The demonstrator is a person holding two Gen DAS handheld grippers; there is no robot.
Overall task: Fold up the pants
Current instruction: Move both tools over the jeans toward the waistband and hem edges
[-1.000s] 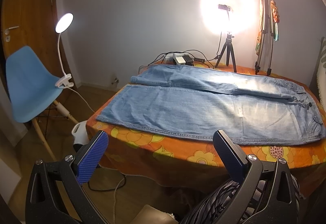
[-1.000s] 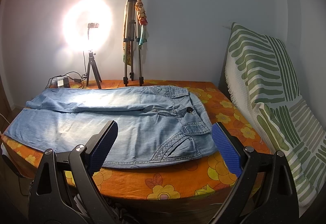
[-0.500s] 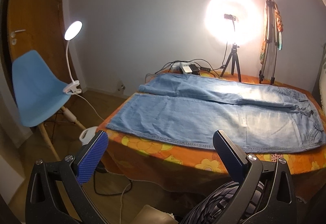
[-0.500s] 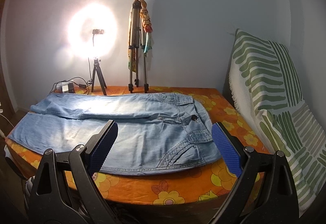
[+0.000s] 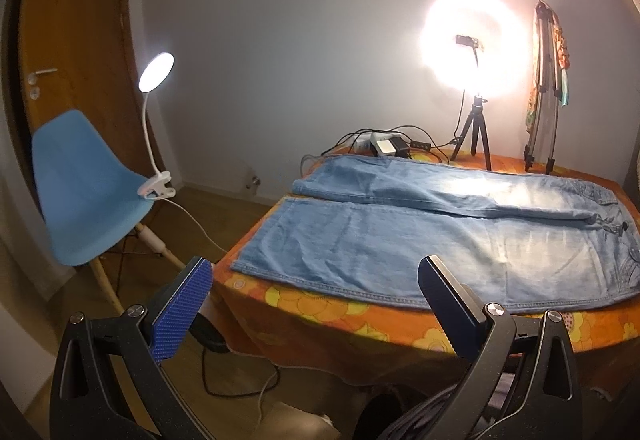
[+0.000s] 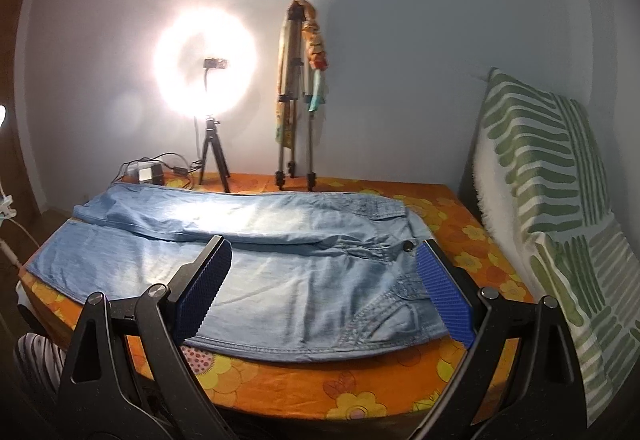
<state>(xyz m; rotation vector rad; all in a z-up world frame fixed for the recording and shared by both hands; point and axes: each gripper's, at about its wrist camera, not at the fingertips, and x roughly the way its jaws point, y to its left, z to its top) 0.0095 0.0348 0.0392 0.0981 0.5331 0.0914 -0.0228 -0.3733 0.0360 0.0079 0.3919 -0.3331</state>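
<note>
One pair of jeans [image 5: 432,236], two tripods [image 6: 294,128], two lit lamps [image 5: 157,71], one blue chair [image 5: 86,192]

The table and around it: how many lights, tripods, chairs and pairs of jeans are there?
Lights: 2, the ring light and the clip lamp
Tripods: 2, a small one and a tall one
Chairs: 1, blue chair
Jeans: 1
Total: 6

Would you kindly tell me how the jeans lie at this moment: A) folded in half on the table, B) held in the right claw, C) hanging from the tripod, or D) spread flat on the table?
D: the jeans lie spread flat, both legs extended, on the floral table; both claws are open and empty.
</note>
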